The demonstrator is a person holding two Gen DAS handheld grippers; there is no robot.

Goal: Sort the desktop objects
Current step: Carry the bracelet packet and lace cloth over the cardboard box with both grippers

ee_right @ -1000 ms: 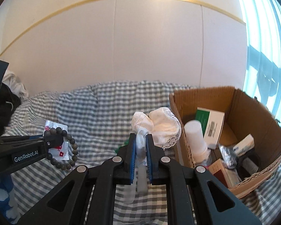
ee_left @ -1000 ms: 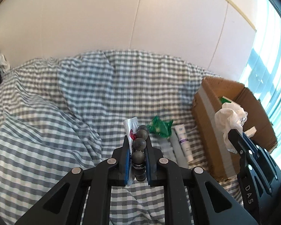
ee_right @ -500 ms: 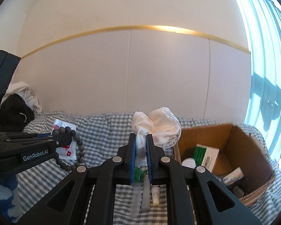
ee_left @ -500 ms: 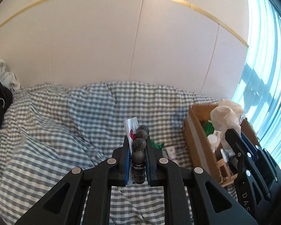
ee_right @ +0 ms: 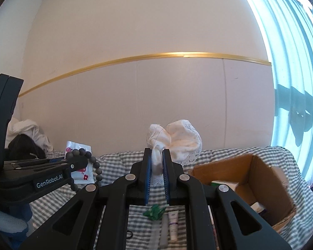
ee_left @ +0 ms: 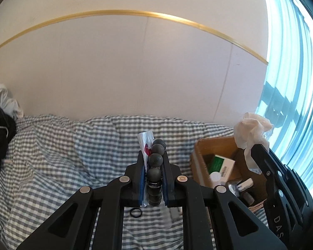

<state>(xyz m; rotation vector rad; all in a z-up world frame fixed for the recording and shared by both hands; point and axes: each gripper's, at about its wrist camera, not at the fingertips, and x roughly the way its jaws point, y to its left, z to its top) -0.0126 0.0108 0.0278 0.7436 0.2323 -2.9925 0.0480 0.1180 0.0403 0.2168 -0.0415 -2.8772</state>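
Bed (ee_left: 52, 156): is being covered by a grey checked sheet, filling the lower half of both views.
Cardboard box (ee_right: 267, 179): is lying open at lower right; a green-and-white carton (ee_left: 221, 163), a white round lid and small packets are being held inside.
White lace cloth (ee_right: 177, 139): is being pinched at its gathered neck by the right gripper (ee_right: 156, 160), centre frame; it is judged soft, light and floppy, best taken at a bunched fold.
Bead bracelet (ee_left: 155, 162): is being clamped with a small plastic packet (ee_left: 145, 140) by the left gripper (ee_left: 153, 166), centre frame; the beads are judged hard and prone to rolling, so the grip is best kept across the strand.
Loose items: a green wrapper (ee_right: 154, 210), a small tube (ee_right: 173, 225) and a black ring (ee_left: 135, 206) are lying on the sheet at bottom centre.
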